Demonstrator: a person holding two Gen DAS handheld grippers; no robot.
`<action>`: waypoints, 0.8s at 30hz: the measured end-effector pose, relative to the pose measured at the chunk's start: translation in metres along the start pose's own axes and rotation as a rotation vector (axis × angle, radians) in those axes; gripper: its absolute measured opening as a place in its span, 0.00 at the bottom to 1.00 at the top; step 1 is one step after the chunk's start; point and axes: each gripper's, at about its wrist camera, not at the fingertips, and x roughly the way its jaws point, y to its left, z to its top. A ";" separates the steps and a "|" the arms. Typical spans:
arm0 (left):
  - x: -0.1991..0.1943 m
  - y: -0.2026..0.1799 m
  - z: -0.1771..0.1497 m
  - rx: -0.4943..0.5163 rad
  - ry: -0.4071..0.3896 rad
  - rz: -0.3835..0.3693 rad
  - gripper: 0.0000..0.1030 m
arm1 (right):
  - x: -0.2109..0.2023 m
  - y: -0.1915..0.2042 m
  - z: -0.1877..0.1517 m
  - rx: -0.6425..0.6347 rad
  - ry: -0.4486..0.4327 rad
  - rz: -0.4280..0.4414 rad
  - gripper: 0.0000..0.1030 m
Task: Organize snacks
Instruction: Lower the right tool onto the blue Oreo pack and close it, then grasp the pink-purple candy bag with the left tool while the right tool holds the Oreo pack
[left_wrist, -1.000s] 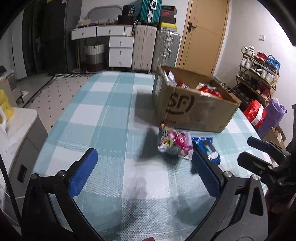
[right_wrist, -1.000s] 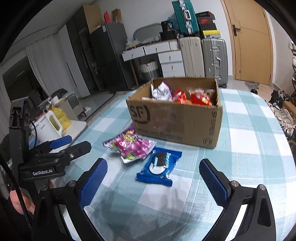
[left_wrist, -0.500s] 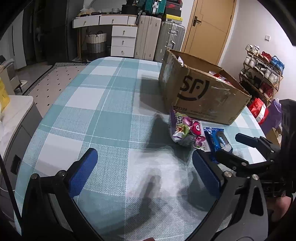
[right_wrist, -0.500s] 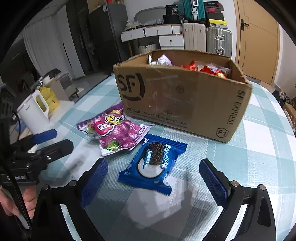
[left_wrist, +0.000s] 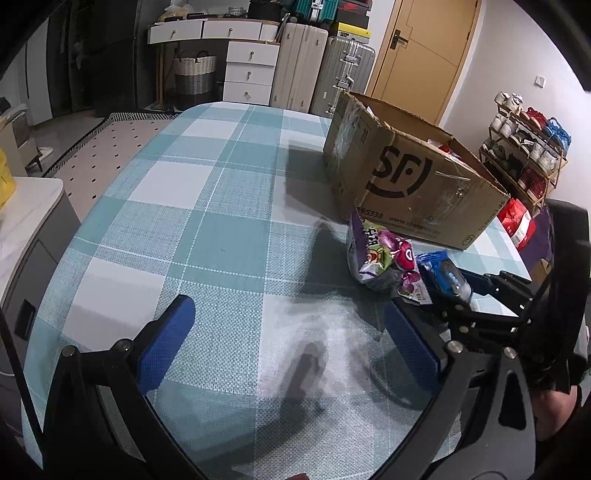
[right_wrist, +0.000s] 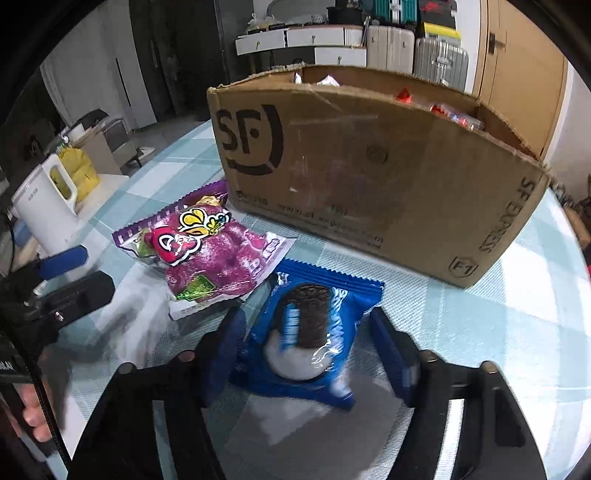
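Observation:
A blue cookie packet (right_wrist: 306, 336) lies on the checked tablecloth, between the fingers of my right gripper (right_wrist: 308, 347), whose jaws stand open around it, one finger on each side. A purple snack bag (right_wrist: 214, 254) lies just left of it, touching it. Behind both stands an open cardboard box (right_wrist: 369, 173) with several snacks inside. In the left wrist view my left gripper (left_wrist: 291, 347) is open and empty over bare cloth; the purple bag (left_wrist: 376, 254), the blue packet (left_wrist: 443, 273) and the box (left_wrist: 410, 184) lie to its right, with the right gripper (left_wrist: 458, 295) reaching the packet.
A white kettle (right_wrist: 44, 218) and a yellow bag (right_wrist: 79, 170) stand on a side counter left of the table. Suitcases (left_wrist: 325, 70), drawers (left_wrist: 251, 66) and a door (left_wrist: 417, 51) are behind the table. A shoe rack (left_wrist: 524, 147) stands right.
My right gripper has dropped and moved forward until its fingers straddle the blue packet. My left gripper has moved closer to the table and a little toward the snacks.

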 end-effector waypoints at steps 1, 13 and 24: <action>0.000 0.000 0.000 0.000 0.001 0.002 0.99 | 0.000 0.003 -0.001 -0.015 0.000 -0.013 0.50; -0.010 -0.007 0.001 0.003 0.005 0.007 0.99 | -0.022 -0.018 -0.018 0.104 -0.059 0.117 0.44; -0.001 -0.029 0.020 0.048 0.029 -0.013 0.99 | -0.050 -0.038 -0.037 0.166 -0.105 0.189 0.44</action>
